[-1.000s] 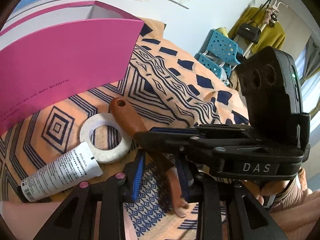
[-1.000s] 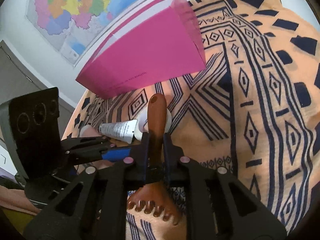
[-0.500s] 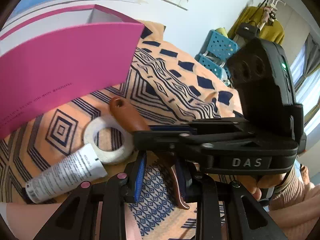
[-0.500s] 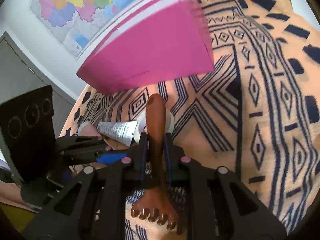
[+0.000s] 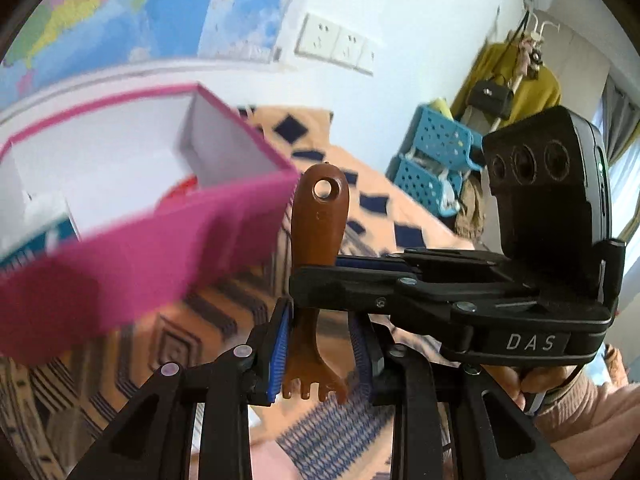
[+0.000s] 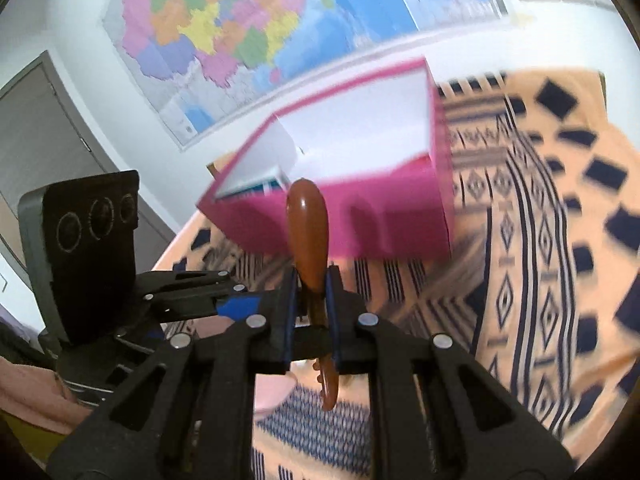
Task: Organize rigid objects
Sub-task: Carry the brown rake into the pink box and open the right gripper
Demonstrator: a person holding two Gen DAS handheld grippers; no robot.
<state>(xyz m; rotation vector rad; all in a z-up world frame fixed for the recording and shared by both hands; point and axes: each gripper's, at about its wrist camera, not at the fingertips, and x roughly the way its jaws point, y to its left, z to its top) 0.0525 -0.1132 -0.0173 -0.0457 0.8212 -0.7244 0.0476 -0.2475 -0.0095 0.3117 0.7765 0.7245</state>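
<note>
A brown plastic hand-shaped scratcher (image 5: 320,224) with a hole in its handle is held off the cloth, handle pointing at the open pink box (image 5: 140,264). My left gripper (image 5: 320,320) is shut on its forked end, blue pads against both sides. My right gripper (image 6: 312,280) is shut on the scratcher's (image 6: 308,232) neck and crosses the left wrist view from the right. The pink box (image 6: 380,224) stands just beyond the handle tip, white inside, with a teal pack (image 5: 36,248) and something red (image 5: 182,192) in it.
An orange cloth with dark blue patterns (image 6: 540,280) covers the surface. Blue plastic baskets (image 5: 432,160) and a coat rack with a yellow garment (image 5: 520,80) stand at the far right. A map (image 6: 240,32) and wall sockets (image 5: 336,46) hang behind the box.
Both grippers have risen together with the scratcher, lifting it off the cloth. The box's inside now shows. The tape roll and white tube have dropped out of view.
</note>
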